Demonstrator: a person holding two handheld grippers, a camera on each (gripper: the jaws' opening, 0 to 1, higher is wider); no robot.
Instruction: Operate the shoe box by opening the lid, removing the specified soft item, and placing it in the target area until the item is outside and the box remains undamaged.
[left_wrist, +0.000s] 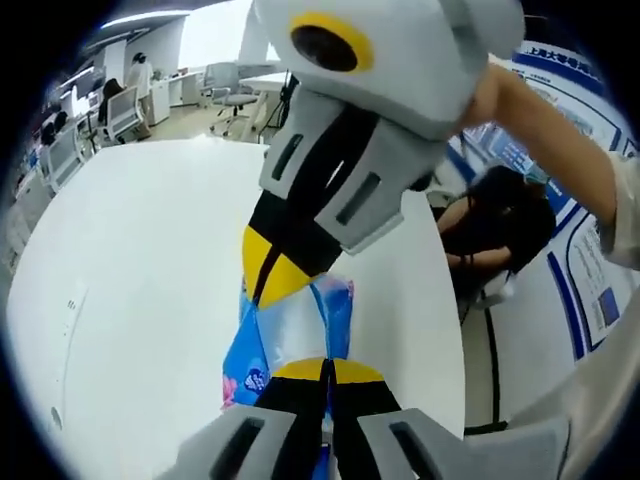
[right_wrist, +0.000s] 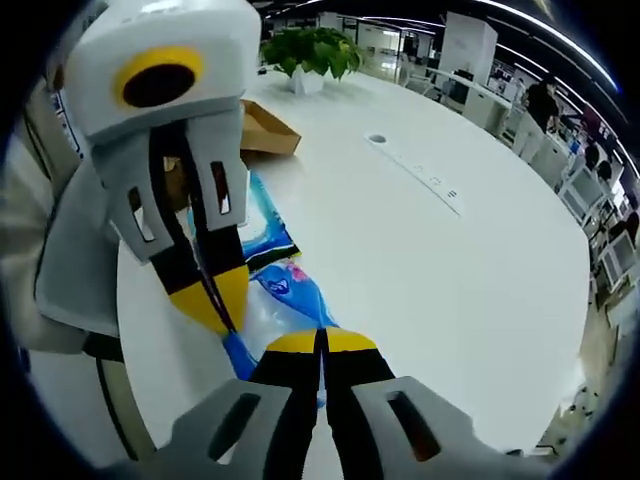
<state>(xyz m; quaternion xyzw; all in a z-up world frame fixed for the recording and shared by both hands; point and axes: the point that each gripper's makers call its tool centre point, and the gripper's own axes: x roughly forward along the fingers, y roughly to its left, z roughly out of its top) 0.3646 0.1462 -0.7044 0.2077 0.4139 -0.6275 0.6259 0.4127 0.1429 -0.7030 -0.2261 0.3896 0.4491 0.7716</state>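
Tearing is the main risk as I judge it: both grippers pinch the same thin blue-and-white plastic soft pack, so any pull apart or twist between the hands could stretch or split its wrapper, and a slack pinch on such slippery film could let it slide out and drop off target.

In the left gripper view, the left gripper has its yellow-tipped jaws closed together on the near end of the pack, while the right gripper reaches down from above with its jaws pressed shut on the far end of the same pack. The right gripper view shows the mirror of this: the right gripper clamps the pack at its near edge, and the left gripper comes in from the left, its tips closed on the pack's other side.

The pack itself hangs between the two grippers, over the broad white desk; whether it touches the desk I cannot tell. Beyond the pack, further along the desk, sits an open brown cardboard shoe box, well apart from it, so the item is already outside the box. A green potted plant stands beyond the box.
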